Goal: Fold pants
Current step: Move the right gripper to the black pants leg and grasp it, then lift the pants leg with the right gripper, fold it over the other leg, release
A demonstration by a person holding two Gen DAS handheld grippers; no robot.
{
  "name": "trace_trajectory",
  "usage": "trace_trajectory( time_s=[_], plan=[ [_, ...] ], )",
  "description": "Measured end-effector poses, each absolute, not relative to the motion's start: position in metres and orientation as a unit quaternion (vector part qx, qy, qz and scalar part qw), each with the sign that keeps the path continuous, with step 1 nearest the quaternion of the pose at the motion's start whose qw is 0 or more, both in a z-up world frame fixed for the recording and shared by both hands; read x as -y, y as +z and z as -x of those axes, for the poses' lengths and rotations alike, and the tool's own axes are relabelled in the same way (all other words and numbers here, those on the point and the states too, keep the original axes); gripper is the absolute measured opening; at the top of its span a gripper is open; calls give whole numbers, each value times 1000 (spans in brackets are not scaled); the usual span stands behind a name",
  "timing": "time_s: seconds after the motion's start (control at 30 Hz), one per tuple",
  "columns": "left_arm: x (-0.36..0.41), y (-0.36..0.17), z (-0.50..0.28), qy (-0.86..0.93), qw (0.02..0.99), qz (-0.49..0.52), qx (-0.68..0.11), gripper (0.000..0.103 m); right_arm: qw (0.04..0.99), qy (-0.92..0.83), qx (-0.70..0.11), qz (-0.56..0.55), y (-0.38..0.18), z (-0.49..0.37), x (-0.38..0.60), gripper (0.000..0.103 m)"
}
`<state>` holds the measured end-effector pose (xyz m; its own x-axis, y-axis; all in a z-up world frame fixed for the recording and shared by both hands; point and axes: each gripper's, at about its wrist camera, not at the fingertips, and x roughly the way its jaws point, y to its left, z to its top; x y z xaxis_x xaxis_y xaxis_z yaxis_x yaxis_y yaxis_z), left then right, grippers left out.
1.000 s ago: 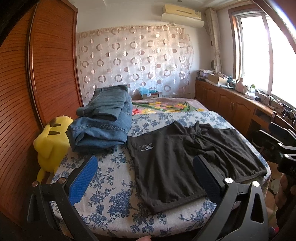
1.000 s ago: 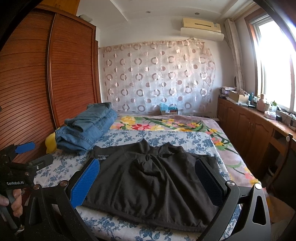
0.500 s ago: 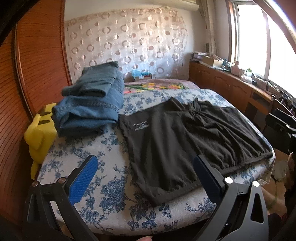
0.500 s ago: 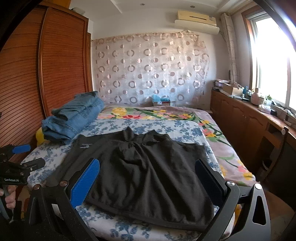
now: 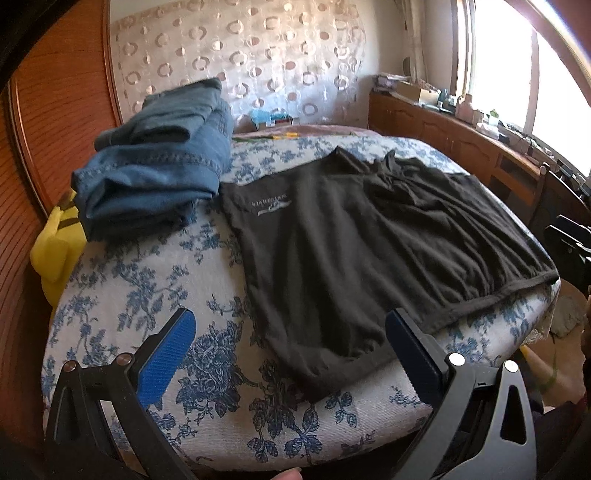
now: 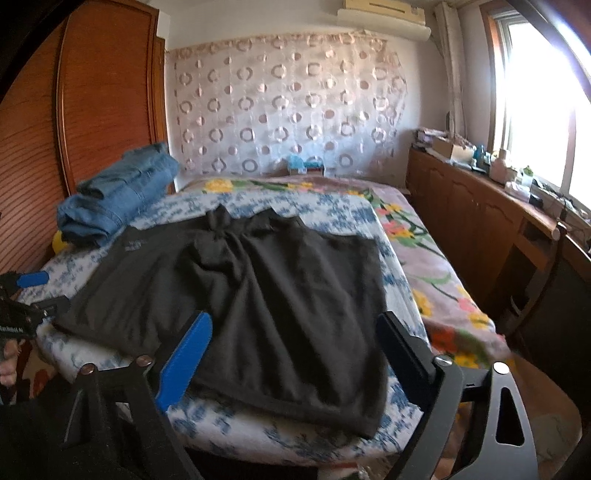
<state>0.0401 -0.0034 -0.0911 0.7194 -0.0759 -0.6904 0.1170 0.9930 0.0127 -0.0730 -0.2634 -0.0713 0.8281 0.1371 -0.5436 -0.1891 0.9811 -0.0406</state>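
A home bedroom; a bed (image 6: 436, 280) under flowered covers fills the room; behind its head hangs a ring-patterned curtain (image 6: 284, 107), with an air conditioner (image 6: 384, 9) above that; beside the bed stand a slatted wooden wardrobe (image 6: 96, 92) and low wooden cabinets (image 6: 469, 218) under a bright window (image 6: 535, 110).

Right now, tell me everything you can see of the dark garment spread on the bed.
The dark charcoal soft-fabric garment lies spread flat on the blue-and-white floral bedspread, unfolded. A small pale logo sits near its far left corner, beside the folded blue denim pile. Wrinkles bunch at the far middle edge. Its hemmed near edge runs along the bed's end, one corner reaching the bed's edge. Neither gripper touches it.
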Motion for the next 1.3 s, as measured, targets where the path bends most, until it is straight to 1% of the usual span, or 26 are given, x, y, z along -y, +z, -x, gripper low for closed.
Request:
trace_trajectory(
  time_s=[0.53,0.83,0.93,1.0,1.1,1.3],
  plan=[
    [-7,-120,-48,-48,912,-28,-407,103,930,60,-361,19,-48,67,277,59],
    [-13,-122,-51,-58,910,-11,-409,103,923,70,-378,-2,-36,65,276,42],
    [-13,-122,-51,-58,910,-11,-409,103,922,76,-379,-4,-34,64,277,31],
    [-13,-122,-50,-59,911,-11,-409,103,922,82,-378,-7,-37,57,281,17],
    [-13,-122,-51,-59,911,-11,-409,103,924,89,-371,-15,-35,55,282,9],
    [-13,-123,-51,-60,910,-11,-410,103,936,121,-329,-18,-20,51,270,7]
  ],
)
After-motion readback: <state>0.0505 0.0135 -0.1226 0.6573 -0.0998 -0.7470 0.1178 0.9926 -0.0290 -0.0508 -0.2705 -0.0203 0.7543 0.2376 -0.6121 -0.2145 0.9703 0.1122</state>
